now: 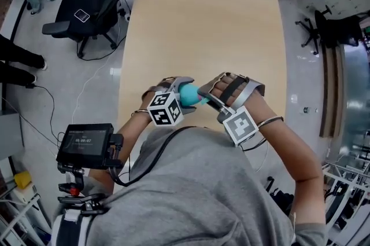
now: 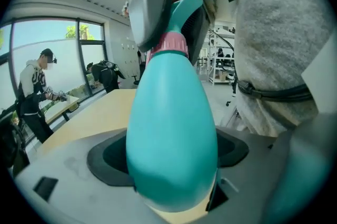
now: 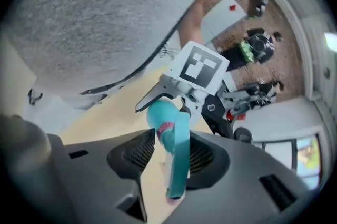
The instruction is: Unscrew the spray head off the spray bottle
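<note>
**Spray bottle held between both grippers at the table's near end**

The left gripper (image 2: 169,153) is clamped on the wide teal body of the spray bottle (image 2: 171,123), its jaws spread far apart around it. The right gripper (image 3: 171,157) is closed on the spray head (image 3: 178,165), with its meshed pads (image 3: 131,152) on either side. The head sits on the bottle's neck at a pink collar (image 2: 169,44). The bottle lies roughly level between the two grippers, above the near end of the wooden table (image 1: 202,25), close to the person's grey shirt (image 1: 202,193).
</note>
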A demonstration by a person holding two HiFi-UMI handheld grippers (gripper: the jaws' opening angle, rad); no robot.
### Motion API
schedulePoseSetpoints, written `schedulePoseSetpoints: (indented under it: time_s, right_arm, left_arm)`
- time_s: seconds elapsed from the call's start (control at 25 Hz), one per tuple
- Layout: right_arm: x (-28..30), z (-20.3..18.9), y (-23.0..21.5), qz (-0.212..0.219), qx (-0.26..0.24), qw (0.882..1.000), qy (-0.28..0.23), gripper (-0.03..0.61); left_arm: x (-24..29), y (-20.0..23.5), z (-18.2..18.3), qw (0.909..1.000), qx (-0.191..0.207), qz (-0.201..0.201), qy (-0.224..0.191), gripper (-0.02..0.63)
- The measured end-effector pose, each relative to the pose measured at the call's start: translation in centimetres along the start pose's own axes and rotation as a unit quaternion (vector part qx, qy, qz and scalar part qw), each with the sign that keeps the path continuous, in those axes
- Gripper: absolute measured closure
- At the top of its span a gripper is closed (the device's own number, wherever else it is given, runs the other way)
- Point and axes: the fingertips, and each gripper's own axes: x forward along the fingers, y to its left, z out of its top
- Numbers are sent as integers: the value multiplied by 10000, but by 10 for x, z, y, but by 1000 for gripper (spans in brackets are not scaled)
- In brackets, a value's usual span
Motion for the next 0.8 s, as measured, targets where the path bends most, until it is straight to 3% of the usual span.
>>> schedulePoseSetpoints:
  time_s: [0.04, 0.08, 0.12, 0.16, 0.2, 0.24, 0.36, 0.4, 0.44, 0.52, 0.72, 0.8]
  right_arm:
    - [-2, -9, -5, -111, 572, 9983, 60, 427]
    - [-5, -18, -12, -244, 1234, 9920, 84, 378]
    - [-9, -26, -21, -422, 1939, 9801, 41, 316]
    - [-14, -32, -30, -654, 2675, 9613, -75, 308]
    - [-20, -38, -41, -937, 3445, 9337, -253, 305]
    - [-27, -43, -52, -1264, 4233, 8959, -469, 305]
    - [-43, -60, -78, -2143, 6074, 7582, -1015, 305]
    - [-42, -61, -82, -2248, 6387, 7271, -1137, 305]
    - [-39, -59, -84, -2240, 6592, 7067, -1256, 305]
    - [-28, -46, -86, -2106, 6805, 6871, -1430, 305]
    - [-26, -53, -93, -2556, 6848, 6716, -1214, 307]
    - [-29, -59, -89, -2542, 6914, 6667, -1139, 312]
  left_arm:
    - [-1, 6, 0, 9998, -139, 128, -23, 189]
    - [-2, 14, -1, 9992, -262, 316, -12, 189]
    - [-4, 23, -4, 9977, -365, 568, 33, 189]
    - [-7, 34, -8, 9952, -470, 859, 92, 189]
    - [-10, 44, -12, 9914, -604, 1157, 135, 189]
    - [-14, 55, -15, 9865, -778, 1434, 142, 190]
    - [-27, 82, -18, 9700, -1320, 2043, -3, 189]
    - [-30, 89, -16, 9652, -1433, 2189, -68, 189]
    - [-32, 95, -12, 9611, -1515, 2307, -139, 189]
    - [-34, 102, -2, 9555, -1612, 2452, -307, 189]
    - [-29, 95, 32, 9600, -1283, 2430, -529, 189]
    - [-26, 87, 42, 9627, -1162, 2377, -565, 189]
